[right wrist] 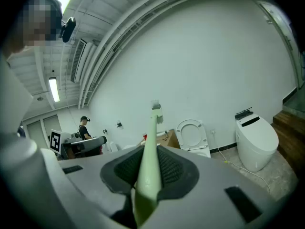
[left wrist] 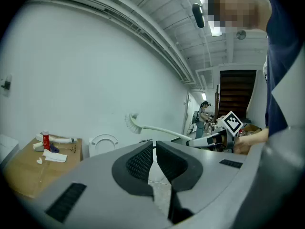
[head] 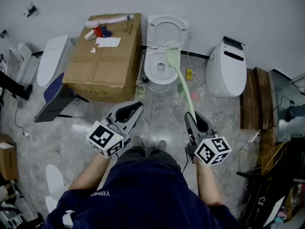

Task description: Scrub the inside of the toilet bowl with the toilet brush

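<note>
The white toilet (head: 148, 71) stands open against the far wall, its lid raised. A pale green toilet brush (head: 183, 89) runs from my right gripper (head: 195, 119) up to the bowl, and its head hangs over the bowl's right rim. In the right gripper view the gripper (right wrist: 151, 149) is shut on the brush handle (right wrist: 147, 173), with the toilet (right wrist: 192, 132) beyond it. My left gripper (head: 129, 112) hovers lower left of the toilet. It holds nothing, its jaws (left wrist: 154, 144) nearly touching. From there the brush head (left wrist: 132, 122) shows in the air right of the toilet lid (left wrist: 102, 142).
A cardboard box (head: 105, 56) with small items on top stands just left of the toilet. A closed white toilet (head: 226, 70) stands to the right, another (head: 52, 58) at the far left. Wooden steps (head: 257, 99) and cables lie at the right. The floor is grey tile.
</note>
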The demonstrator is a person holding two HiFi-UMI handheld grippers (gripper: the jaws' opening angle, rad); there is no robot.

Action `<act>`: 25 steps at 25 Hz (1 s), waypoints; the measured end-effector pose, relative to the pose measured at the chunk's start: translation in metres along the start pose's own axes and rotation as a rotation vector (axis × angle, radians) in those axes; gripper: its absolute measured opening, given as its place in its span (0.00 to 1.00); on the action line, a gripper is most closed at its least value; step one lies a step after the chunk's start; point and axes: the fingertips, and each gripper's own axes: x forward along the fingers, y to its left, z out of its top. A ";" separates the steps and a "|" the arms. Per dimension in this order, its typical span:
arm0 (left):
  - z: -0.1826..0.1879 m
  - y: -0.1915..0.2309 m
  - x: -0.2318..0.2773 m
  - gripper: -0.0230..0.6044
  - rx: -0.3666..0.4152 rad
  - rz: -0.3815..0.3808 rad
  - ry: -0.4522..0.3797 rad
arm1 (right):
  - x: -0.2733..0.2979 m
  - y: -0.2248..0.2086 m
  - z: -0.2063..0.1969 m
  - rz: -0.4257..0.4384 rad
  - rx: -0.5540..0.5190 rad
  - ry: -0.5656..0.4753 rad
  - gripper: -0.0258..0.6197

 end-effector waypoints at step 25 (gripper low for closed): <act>-0.003 -0.013 0.009 0.11 -0.002 0.014 0.005 | -0.006 -0.007 0.001 0.033 -0.004 0.000 0.17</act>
